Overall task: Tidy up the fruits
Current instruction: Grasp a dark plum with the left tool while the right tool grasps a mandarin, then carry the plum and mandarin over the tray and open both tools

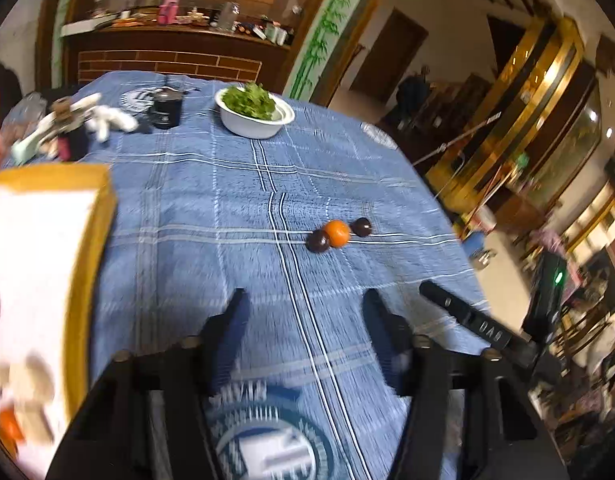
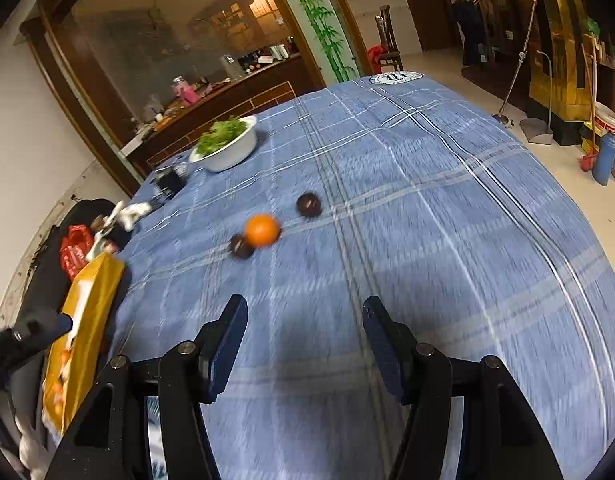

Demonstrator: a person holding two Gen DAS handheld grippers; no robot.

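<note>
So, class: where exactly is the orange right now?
In both views the orange sits mid-cloth between two dark fruits, ahead of both open grippers.

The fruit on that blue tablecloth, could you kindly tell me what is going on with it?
Nothing is held yet. An orange and two dark round fruits lie loose on the blue checked tablecloth. The left tongs and right tongs both hover open and empty short of them. A yellow-rimmed tray with some fruit sits at the left.
</note>
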